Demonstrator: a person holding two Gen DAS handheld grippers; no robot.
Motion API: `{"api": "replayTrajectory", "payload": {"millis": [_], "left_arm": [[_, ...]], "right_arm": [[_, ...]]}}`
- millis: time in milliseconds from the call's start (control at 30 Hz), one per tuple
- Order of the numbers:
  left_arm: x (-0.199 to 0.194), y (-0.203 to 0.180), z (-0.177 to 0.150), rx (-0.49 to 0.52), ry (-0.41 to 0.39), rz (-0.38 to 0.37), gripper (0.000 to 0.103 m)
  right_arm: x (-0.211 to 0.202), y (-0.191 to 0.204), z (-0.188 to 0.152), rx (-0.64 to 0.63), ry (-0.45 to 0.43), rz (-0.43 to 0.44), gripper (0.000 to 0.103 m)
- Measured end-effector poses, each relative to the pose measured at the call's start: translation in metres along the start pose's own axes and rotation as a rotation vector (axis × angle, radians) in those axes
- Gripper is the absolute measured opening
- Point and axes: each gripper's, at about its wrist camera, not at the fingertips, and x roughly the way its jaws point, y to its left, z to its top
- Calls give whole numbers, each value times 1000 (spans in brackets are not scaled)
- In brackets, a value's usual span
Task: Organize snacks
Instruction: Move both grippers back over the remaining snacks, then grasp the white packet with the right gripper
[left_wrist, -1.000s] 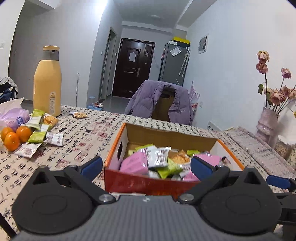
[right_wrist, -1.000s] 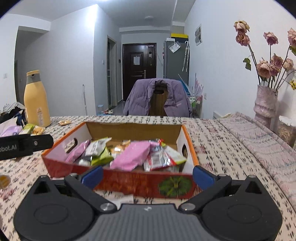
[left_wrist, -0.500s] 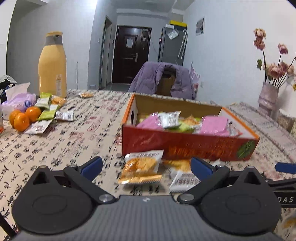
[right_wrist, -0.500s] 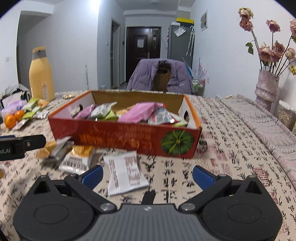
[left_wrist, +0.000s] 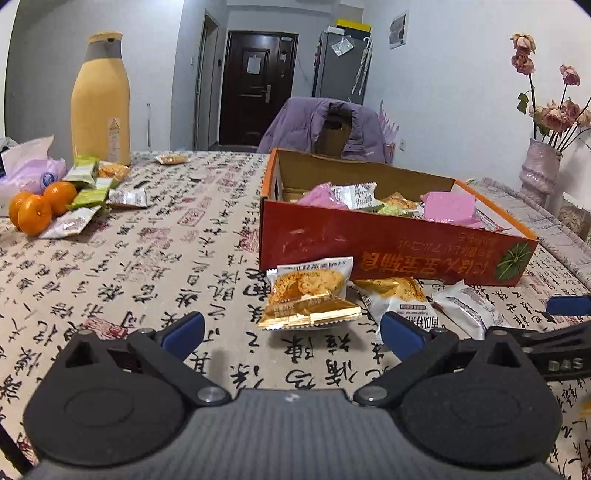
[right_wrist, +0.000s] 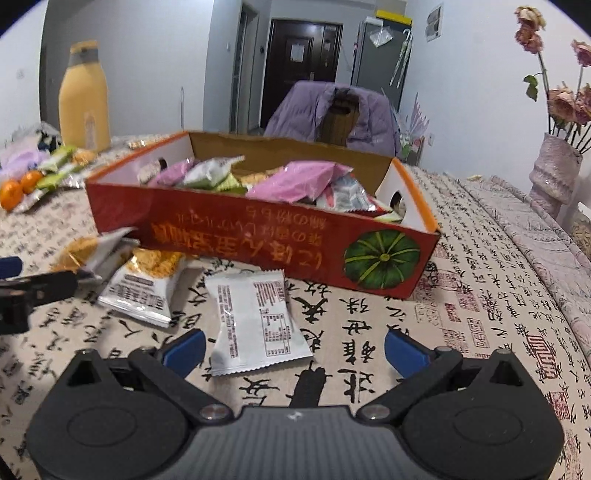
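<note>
A calligraphy-printed tablecloth (left_wrist: 155, 266) fills each frame's lower half. At centre sits the open red cardboard box (right_wrist: 258, 236), heaped with pink and silver snack packets (right_wrist: 295, 179). Loose white-and-orange wrapped snacks (right_wrist: 255, 321) lie below it. The left gripper (left_wrist: 291, 332) and right gripper (right_wrist: 293, 347), fingers spread, hold nothing.

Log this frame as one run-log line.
left gripper: open, empty | right gripper: open, empty | loose packets: tablecloth, before red box
</note>
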Motion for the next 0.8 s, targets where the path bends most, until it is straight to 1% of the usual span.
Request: {"api": "replayTrajectory", "payload": {"millis": [133, 233, 300, 333, 367, 400, 433, 500, 533, 667, 800], "left_arm": [[-1, 3, -1, -17, -4, -22, 103], [0, 4, -2, -27, 4, -31, 103], [0, 5, -2, -33, 7, -37, 103], [0, 6, -2, -37, 6, -39, 103], [0, 6, -2, -42, 5, -41, 103], [0, 7, -2, -46, 4, -42, 103], [0, 8, -2, -49, 4, -44, 103], [0, 8, -2, -53, 6, -45, 103], [0, 8, -2, -52, 6, -46, 103], [0, 8, -2, -47, 3, -46, 103], [0, 7, -3, -48, 5, -43, 103]], "right_arm": [[13, 3, 9, -4, 17, 18, 103], [25, 6, 16, -5, 35, 21, 100], [32, 7, 18, -4, 48, 31, 90], [33, 7, 19, 7, 44, 42, 89], [35, 6, 19, 20, 42, 60, 82], [35, 4, 19, 31, 37, 83, 72], [35, 4, 19, 39, 31, 109, 66], [32, 4, 17, 27, 15, 140, 48], [29, 5, 16, 15, 9, 147, 45], [24, 3, 12, 23, -11, 146, 40], [7, -7, 6, 41, -77, 97, 40]]}}
